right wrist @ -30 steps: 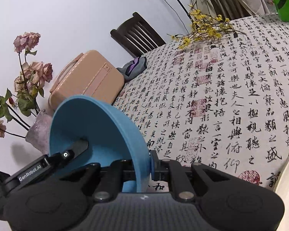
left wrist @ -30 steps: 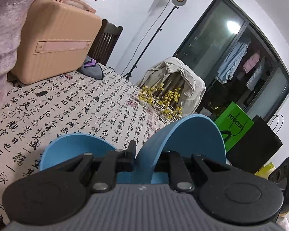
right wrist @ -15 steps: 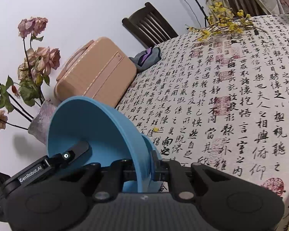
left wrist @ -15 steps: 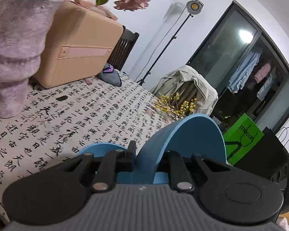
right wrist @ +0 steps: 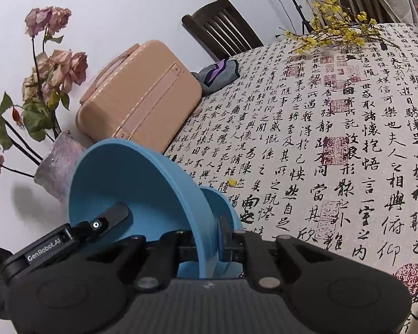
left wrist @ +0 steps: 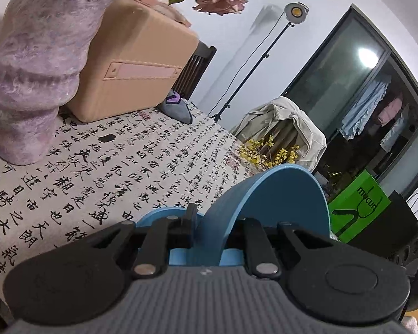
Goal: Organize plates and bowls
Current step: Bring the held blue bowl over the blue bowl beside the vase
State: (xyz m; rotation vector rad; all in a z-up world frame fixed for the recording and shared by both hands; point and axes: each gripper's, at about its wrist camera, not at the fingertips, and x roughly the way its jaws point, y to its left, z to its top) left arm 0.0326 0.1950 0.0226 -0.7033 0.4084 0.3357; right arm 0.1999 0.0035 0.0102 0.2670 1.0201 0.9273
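Both grippers pinch the same blue bowl point(left wrist: 278, 194) by its rim — the left gripper point(left wrist: 209, 232) and the right gripper point(right wrist: 209, 239) each have their jaws squeezed tight on it. The bowl tips up on edge over another blue bowl point(right wrist: 223, 203) on the table point(right wrist: 320, 139) — near a purple vase point(left wrist: 39, 69).

Open ground: calligraphy-printed tablecloth point(right wrist: 334, 144), bare across its wide middle, passable from the near edge to the far side.
Left side, blocked: mottled purple vase point(left wrist: 33, 83) of dried pink roses point(right wrist: 58, 66), close by; peach hard-shell case point(left wrist: 131, 64) just behind it; grey-purple folded cloth point(right wrist: 217, 73) beyond.
Far edge: spray of yellow blossom twigs point(right wrist: 340, 33); dark wooden chair point(right wrist: 223, 30) behind the table.
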